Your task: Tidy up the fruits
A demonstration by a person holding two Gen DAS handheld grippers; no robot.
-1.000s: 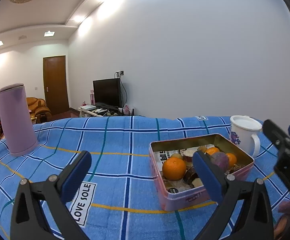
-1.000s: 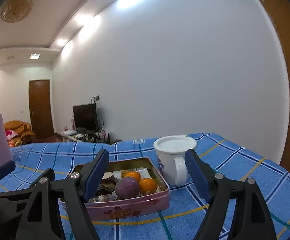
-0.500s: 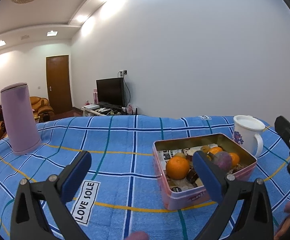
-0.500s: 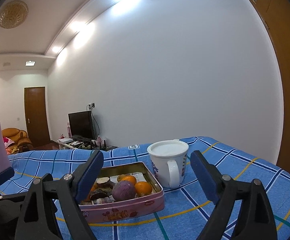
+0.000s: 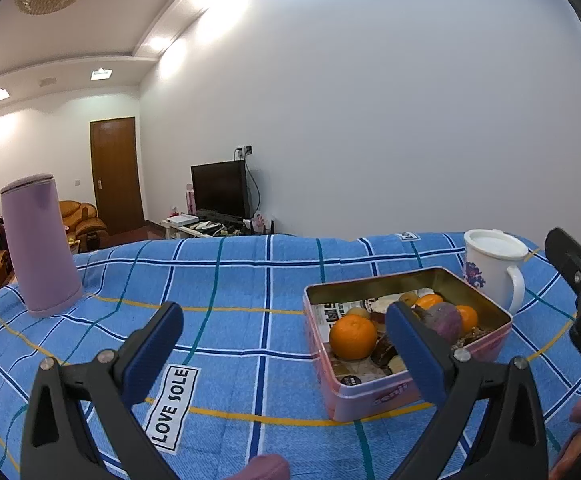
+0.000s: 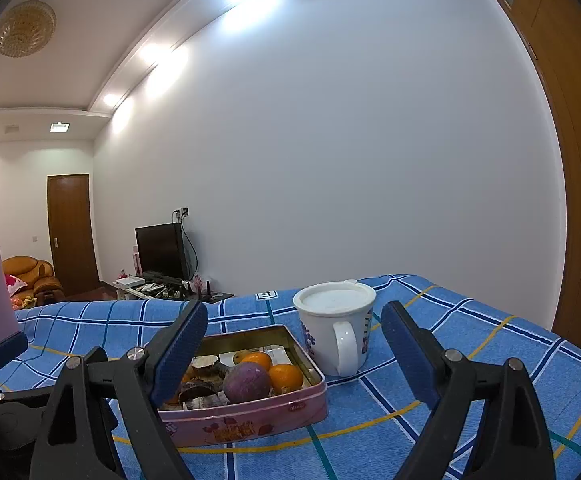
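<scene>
Open pink tin on blue cloth, holding oranges and a purple fruit (right end)

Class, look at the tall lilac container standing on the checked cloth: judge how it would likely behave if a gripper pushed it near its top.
The lilac container is tall and stands upright on a soft, rumpled checked cloth, so a high push would probably tip it rather than slide it. Its smooth, tapering wall looks slippery to grip. Whether it is full, hence heavy, cannot be told.
</scene>
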